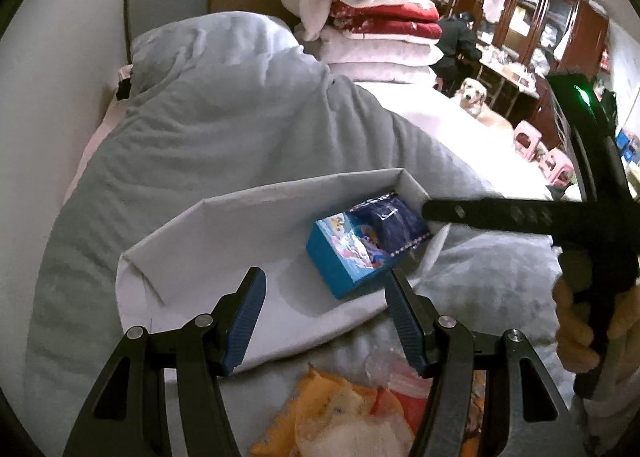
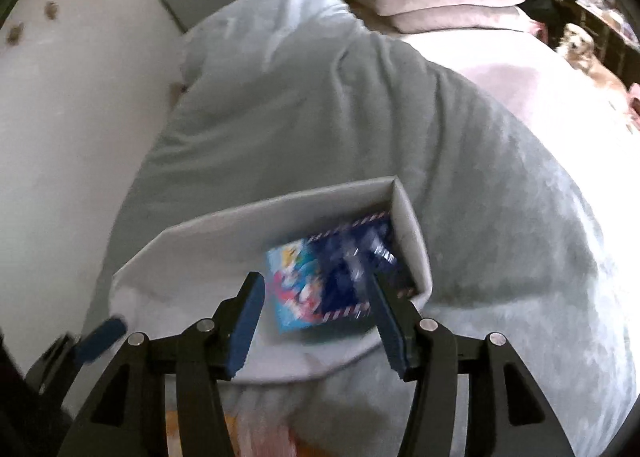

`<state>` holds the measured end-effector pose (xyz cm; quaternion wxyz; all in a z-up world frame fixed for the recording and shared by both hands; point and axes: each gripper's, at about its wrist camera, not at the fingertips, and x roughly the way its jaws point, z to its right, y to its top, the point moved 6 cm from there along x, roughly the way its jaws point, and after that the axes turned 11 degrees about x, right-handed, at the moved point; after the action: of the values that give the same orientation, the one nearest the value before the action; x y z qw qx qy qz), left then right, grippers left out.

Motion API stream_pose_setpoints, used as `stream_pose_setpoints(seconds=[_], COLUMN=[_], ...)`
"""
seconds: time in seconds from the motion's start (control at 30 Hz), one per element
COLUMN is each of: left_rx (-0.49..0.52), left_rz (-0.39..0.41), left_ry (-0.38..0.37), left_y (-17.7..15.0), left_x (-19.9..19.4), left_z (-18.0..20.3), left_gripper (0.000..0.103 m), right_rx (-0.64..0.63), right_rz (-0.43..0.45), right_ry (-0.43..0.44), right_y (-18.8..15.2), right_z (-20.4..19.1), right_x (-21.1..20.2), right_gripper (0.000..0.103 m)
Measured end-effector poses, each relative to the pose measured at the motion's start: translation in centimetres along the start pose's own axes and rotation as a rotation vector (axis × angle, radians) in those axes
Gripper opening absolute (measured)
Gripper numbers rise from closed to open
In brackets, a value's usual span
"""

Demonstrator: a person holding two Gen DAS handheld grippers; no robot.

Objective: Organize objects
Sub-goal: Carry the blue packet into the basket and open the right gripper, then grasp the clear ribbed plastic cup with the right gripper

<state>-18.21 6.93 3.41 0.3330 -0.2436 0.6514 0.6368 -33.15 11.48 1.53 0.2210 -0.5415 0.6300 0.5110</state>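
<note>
A: Why are both grippers empty?

B: My left gripper (image 1: 324, 321) hangs spread over the snack packets (image 1: 340, 413). My right gripper (image 2: 316, 321), fingers apart, grips nothing: the blue box (image 1: 360, 249) lies inside the grey bin (image 1: 168, 241), on the quilt (image 1: 208, 129).

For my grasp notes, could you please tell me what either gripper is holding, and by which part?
Nothing is held. The left gripper and right gripper both stand open above the white cardboard tray; the blue rectangular cartoon-printed box lies loose inside it.
</note>
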Motion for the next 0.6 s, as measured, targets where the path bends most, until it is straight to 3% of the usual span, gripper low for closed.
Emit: stream_pose_setpoints(seconds=[0.27,0.37,0.5,0.6], left_rx=[-0.031,-0.055,-0.059,-0.072], left_rz=[0.003,0.019,0.012,-0.004], left_ry=[0.025,0.025,0.079,0.085], left_y=[-4.1,-5.2,-6.1,-6.7], left_x=[-3.0,-3.9,-3.8,-3.7], left_z=[-0.2,-0.4,-1.0,-1.3], left_gripper=[0.061,0.061,0.061,0.061], right_rx=[0.002,-0.061,-0.209,-0.228], right_rz=[-0.098,-0.120,-0.127,-0.175], right_ry=[0.109,0.149,0.090,0.075], right_y=[-6.7,-8.6,-9.8,-10.8], right_z=[0.9,-0.3,-2.4,-2.9], right_x=[-3.2,-3.5,-2.1,-0.6], right_gripper=[0.052,0.052,0.052,0.052])
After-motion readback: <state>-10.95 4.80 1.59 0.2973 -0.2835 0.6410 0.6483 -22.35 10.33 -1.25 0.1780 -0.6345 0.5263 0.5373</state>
